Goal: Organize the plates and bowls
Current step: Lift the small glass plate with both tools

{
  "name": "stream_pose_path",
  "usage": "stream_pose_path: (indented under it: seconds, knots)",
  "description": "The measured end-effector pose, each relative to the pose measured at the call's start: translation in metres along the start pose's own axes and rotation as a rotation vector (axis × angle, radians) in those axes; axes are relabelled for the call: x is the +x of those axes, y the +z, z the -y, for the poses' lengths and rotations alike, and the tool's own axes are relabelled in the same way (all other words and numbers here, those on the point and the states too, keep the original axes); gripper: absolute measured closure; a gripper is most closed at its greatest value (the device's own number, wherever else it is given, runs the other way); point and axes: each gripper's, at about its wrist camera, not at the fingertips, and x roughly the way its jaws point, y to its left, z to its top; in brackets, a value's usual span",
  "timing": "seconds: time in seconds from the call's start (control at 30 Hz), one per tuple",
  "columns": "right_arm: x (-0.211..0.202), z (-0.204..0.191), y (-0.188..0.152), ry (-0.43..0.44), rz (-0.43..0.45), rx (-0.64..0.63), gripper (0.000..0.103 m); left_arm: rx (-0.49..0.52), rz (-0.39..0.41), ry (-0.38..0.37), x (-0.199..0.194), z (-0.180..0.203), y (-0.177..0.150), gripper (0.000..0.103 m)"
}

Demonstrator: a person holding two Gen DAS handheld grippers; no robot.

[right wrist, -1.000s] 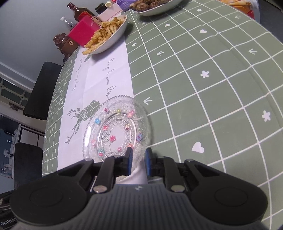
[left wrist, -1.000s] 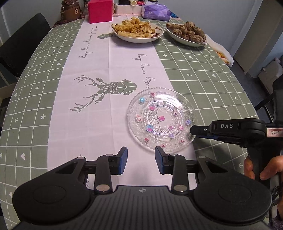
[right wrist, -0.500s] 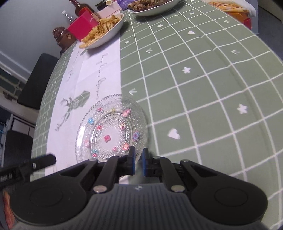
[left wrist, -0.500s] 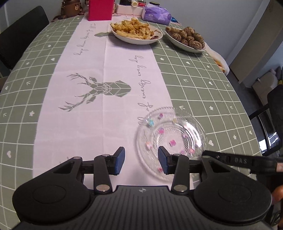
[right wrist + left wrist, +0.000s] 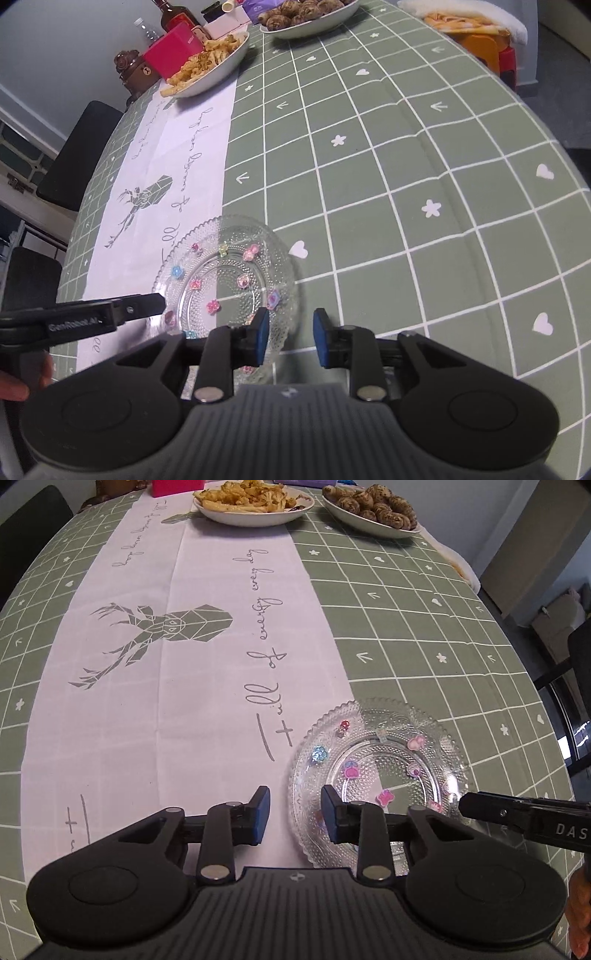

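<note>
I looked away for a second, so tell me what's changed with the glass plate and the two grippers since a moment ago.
The right gripper, pinched on the near rim of the glass plate a second ago, has just opened and let go. The plate slid toward the person, onto the green cloth. The left gripper came down to the plate's left rim, its jaws closing but not yet gripping. The two food dishes stayed put.

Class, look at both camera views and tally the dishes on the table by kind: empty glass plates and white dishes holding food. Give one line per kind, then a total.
Clear beaded glass plate with coloured flower decorations, empty: 1
White dishes holding food, one with fried yellow pieces and one with brown round pieces: 2
Total: 3
</note>
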Motion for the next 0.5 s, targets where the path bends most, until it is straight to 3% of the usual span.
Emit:
stream_pose_path:
  seconds: [0.13, 0.2, 0.23, 0.5]
  knots:
    - [0.0038, 0.0007, 0.0008, 0.026, 0.004, 0.01, 0.078, -0.01, 0.002, -0.01, 0.0024, -0.0007, 0.0015, 0.076]
    - [0.0058, 0.0013, 0.0003, 0.033, 0.0, 0.016, 0.088, -0.006, 0.0, -0.021, 0.0018, 0.0013, 0.0026, 0.086]
    - [0.0069, 0.0025, -0.0003, 0.039, -0.004, 0.027, 0.093, 0.0, 0.0, -0.014, 0.0018, 0.0032, 0.0027, 0.087]
    - [0.0054, 0.0086, -0.002, 0.059, 0.005, 0.062, 0.096, 0.001, 0.015, 0.0, -0.0025, 0.0055, -0.0029, 0.088]
